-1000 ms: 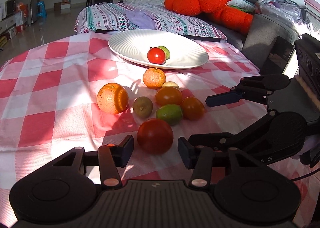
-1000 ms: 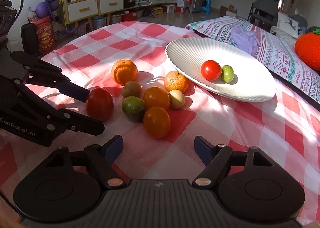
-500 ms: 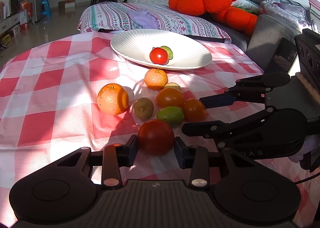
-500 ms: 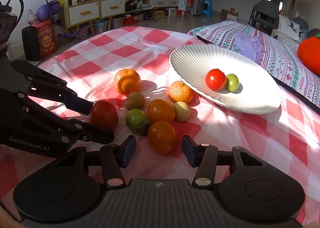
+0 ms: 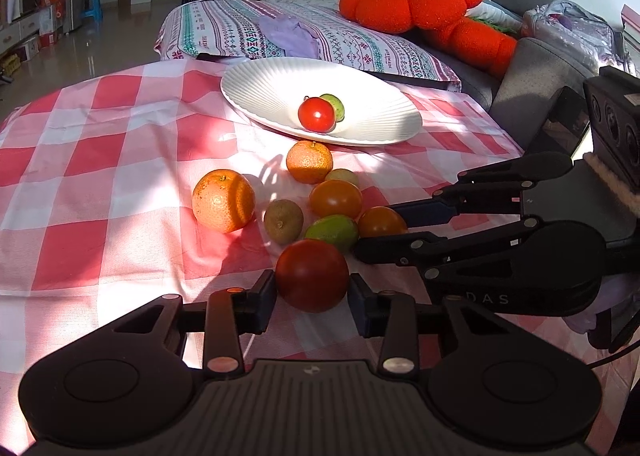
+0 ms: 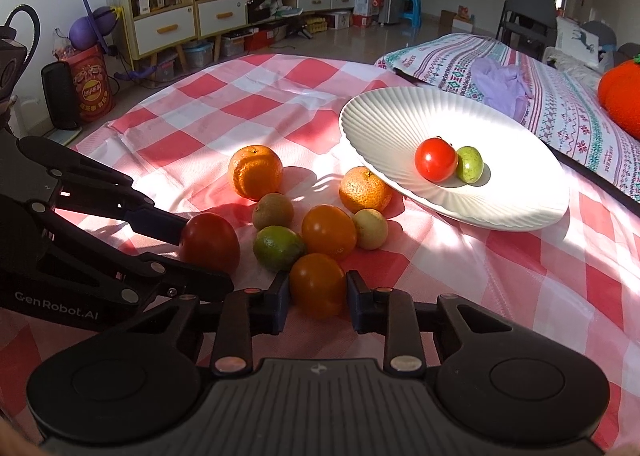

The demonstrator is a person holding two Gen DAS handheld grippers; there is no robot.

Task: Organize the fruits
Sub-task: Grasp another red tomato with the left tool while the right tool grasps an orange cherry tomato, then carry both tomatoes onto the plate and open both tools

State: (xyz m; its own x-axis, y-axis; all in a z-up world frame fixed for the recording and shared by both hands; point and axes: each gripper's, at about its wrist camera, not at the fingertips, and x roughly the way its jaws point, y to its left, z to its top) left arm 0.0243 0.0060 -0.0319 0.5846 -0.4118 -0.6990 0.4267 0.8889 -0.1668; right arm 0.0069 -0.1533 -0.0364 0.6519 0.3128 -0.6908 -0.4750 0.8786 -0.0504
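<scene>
Checked tabletop; ribbed white plate bearing small red tomato and green fruit. Left gripper: fingers clamped on dark red tomato. Right gripper: fingers clamped on orange tomato, both resting at fruit cluster's near edge.

The worktop, covered by a red-and-white checked cloth, was seen carrying a ribbed white oval plate and, just beside it, a cluster of loose fruit: two dimpled oranges, a brown kiwi, a green lime and smooth orange tomatoes.
</scene>
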